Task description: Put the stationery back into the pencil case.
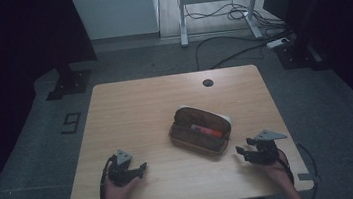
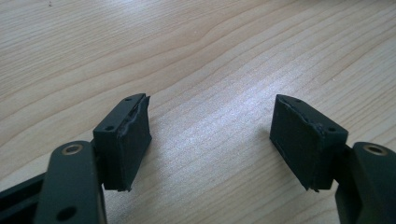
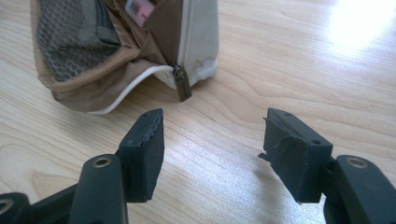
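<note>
The right gripper (image 3: 212,140) is sitting low over the table (image 1: 130,110) with its jaws spread wide and nothing between them, likely readying for the zip pull (image 3: 182,84) hanging just ahead of them. The pencil case (image 1: 200,130) is lying open there, something red inside. Well off to its side, the left gripper (image 2: 210,126) is likewise gaping empty over bare wood, probably waiting to steady the case.

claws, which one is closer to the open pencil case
The right claw: it sits just off the pencil case, near its zipper pull. The left claw is farther off.
</note>
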`<act>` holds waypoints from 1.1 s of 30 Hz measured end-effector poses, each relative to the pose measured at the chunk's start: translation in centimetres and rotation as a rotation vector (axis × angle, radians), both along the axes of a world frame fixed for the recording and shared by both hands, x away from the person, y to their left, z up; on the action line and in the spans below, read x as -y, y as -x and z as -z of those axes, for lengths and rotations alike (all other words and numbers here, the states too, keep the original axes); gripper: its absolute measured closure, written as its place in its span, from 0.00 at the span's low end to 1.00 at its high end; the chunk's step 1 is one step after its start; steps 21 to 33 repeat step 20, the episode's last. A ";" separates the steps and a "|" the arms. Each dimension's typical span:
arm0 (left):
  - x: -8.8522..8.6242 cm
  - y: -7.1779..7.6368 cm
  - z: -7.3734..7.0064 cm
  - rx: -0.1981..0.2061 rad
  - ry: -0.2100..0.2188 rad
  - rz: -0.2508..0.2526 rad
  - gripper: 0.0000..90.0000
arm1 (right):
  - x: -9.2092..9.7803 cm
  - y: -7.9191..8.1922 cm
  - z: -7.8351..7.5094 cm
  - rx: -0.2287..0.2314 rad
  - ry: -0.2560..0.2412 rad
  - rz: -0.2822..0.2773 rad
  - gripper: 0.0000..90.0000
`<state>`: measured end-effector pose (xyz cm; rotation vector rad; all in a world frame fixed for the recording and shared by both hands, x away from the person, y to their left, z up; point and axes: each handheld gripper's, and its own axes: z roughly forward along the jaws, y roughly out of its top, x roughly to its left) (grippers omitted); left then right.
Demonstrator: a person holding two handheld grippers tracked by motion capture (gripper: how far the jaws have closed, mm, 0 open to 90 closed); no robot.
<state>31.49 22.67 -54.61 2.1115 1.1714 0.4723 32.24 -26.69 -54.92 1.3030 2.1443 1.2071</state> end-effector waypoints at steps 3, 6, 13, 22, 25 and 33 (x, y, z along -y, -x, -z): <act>0.0 0.0 0.0 0.000 0.000 0.000 0.31 | 0.1 -0.1 0.2 -0.006 0.011 0.005 0.41; 0.0 0.0 0.0 0.000 0.000 0.000 0.31 | 0.3 -0.2 0.3 -0.010 0.010 0.017 0.41; 0.0 0.0 0.0 0.000 0.000 0.000 0.31 | 0.5 -0.3 0.3 -0.018 0.007 0.026 0.41; 0.0 0.0 0.0 0.000 0.001 0.000 0.31 | 0.5 -0.4 0.4 -0.027 0.007 0.026 0.39; 0.0 0.0 0.0 0.000 0.001 0.000 0.31 | 0.5 -0.4 0.4 -0.027 0.007 0.026 0.39; 0.0 0.0 0.0 0.000 0.001 0.000 0.31 | 0.5 -0.4 0.4 -0.027 0.007 0.026 0.39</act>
